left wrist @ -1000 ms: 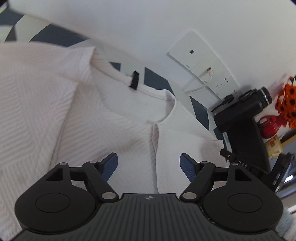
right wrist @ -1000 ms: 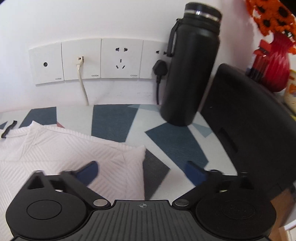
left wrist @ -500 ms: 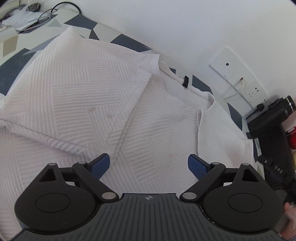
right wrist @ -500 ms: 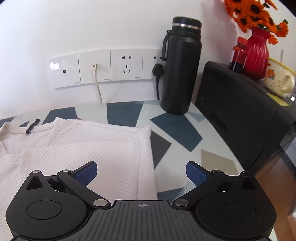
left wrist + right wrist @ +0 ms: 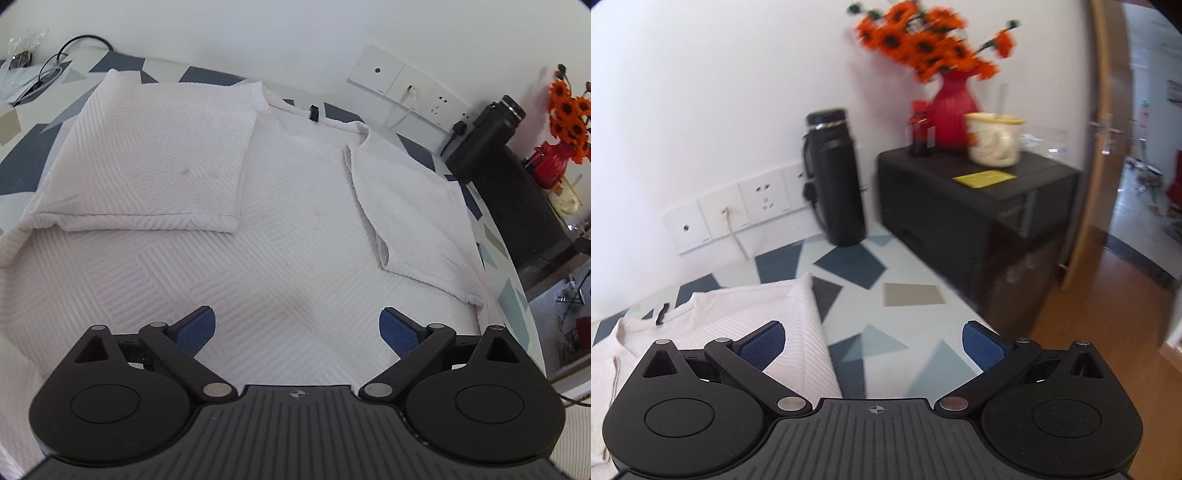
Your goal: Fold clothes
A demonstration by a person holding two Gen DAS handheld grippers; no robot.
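Patterned table [image 5: 849, 266], white shirt [image 5: 295, 229], left claw [image 5: 297, 328] spread above, empty

one white textured shirt [image 5: 288, 221] lies ahead of the left tongs [image 5: 297, 330], with two sleeves folded in over it, one to each side. it carries one small black neck loop [image 5: 314, 112]. two tongs in all, the right tongs [image 5: 873, 345] being the second, each with two blue pads. ahead of the right tongs stand one black bottle [image 5: 834, 181], one black box [image 5: 979, 214], one red vase [image 5: 955, 110] with one bunch of orange flowers [image 5: 931, 40], one cream mug [image 5: 993, 138] and one small dark jar [image 5: 919, 134]. one yellow note [image 5: 984, 179] lies on the box. one row of wall sockets [image 5: 738, 210] has two plugs in it, counted from the left view. one patterned surface [image 5: 849, 266].
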